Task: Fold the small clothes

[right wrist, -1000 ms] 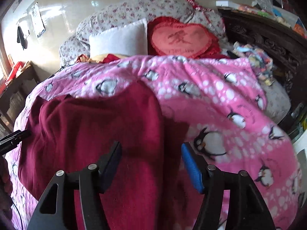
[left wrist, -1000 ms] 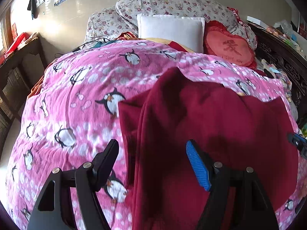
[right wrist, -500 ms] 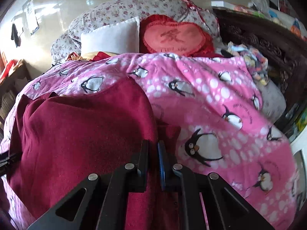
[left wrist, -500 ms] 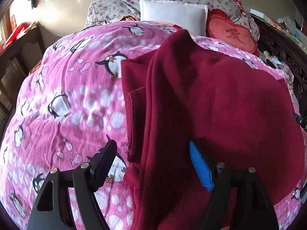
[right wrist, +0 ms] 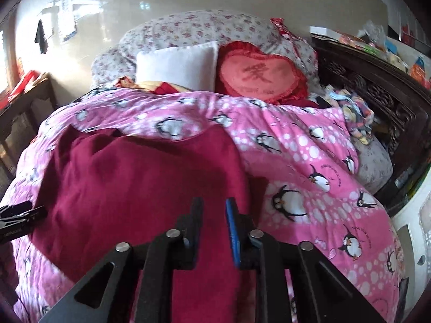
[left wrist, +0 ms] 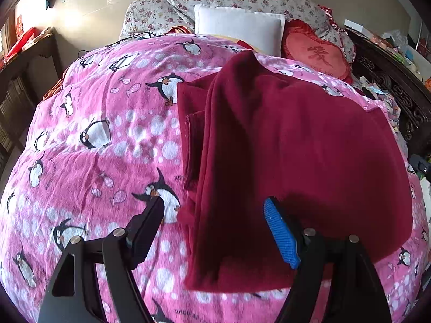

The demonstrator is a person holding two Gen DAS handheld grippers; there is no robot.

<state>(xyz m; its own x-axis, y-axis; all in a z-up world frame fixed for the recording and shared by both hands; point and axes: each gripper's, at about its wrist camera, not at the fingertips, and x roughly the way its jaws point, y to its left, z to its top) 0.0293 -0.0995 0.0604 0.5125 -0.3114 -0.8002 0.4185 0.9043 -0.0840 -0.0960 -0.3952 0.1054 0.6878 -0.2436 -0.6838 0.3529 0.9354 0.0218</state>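
— The maroon fleece garment lies spread on my pink penguin quilt, partly folded: a long flap is doubled over along its left side, with a narrower strip peeking out under it.

— How will it handle?

— Soft and limp, I'd judge. It looks thick and napped, so fairly light but bulky, and it should cling to the quilt rather than slide. It won't hold a crease by itself; a fold will likely spring up unless pressed flat.

— Where would you take hold?

— At the near hem corners. My left gripper hangs spread wide over the near left edge, one finger above the quilt and the blue pad above the fleece, gripping nothing. My right gripper is over the near right edge of the cloth, fingers drawn close with a slim gap left between them. I cannot tell whether any cloth is pinched there.

— Anything to watch?

— Pinching only the top layer of the doubled flap, or catching the quilt along with it. Both are soft and sit tight together.

— Any containers about?

— No basket or bin that I can see. The only clutter is a heap of small colourful things beside the dark carved bedframe, well apart from the garment. What they are, I can't make out.
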